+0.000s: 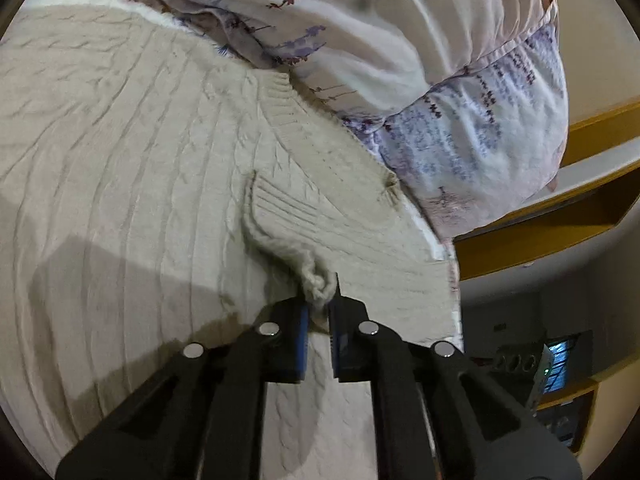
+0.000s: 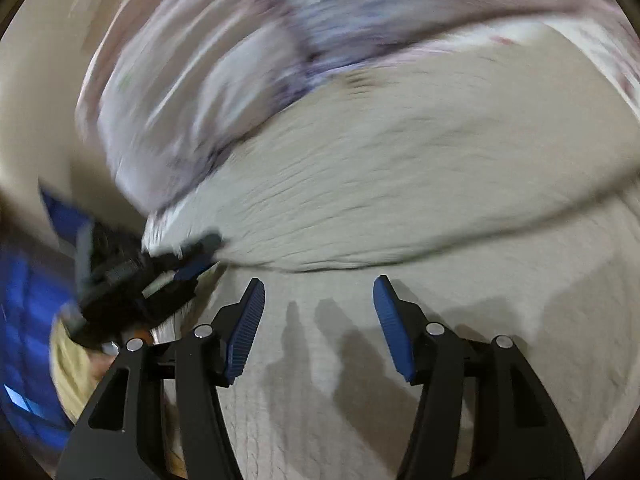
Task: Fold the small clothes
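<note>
Left wrist view: the cream knit sweater (image 1: 132, 168) fills the frame's left and centre, floral bedding (image 1: 460, 120) upper right. The left gripper (image 1: 319, 306) pinches a bunched cuff (image 1: 318, 278) at lower centre; lifting gently should prevent stretching. The right gripper (image 2: 319, 300) hangs spread, empty. Blur obscures the right view's upper half.

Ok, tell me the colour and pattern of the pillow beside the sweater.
The pillow is white with purple and lavender flower sprigs, clearest in the left wrist view.
</note>
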### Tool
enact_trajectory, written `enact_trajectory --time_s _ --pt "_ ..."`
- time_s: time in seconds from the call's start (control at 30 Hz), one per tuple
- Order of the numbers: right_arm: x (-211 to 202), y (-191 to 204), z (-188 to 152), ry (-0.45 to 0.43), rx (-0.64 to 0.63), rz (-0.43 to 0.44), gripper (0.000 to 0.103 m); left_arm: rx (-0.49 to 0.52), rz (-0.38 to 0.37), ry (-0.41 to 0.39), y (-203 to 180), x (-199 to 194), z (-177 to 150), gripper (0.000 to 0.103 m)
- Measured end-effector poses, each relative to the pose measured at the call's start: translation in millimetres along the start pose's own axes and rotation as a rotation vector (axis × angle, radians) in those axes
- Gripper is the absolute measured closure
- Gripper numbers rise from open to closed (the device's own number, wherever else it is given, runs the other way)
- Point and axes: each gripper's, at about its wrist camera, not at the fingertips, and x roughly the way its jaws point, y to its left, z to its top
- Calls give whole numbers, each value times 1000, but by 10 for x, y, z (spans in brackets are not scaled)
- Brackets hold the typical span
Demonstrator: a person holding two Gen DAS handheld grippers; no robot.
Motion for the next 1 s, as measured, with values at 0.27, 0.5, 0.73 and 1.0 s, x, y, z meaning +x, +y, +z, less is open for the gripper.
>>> enact_trajectory --time_s 0.27,0.5,0.73,1.0 --pt "-410 -596 162 -274 241 -135 46 161 174 -185 -127 -336 199 96" --pt "-277 -716 231 -330 220 -280 94 136 267 -126 112 -264 192 92" --pt "-376 -458 87 -289 105 -309 61 151 213 -159 149 -760 74 49" --pt "30 211 138 -183 -159 -276 54 42 254 -313 702 -1830 -277 48"
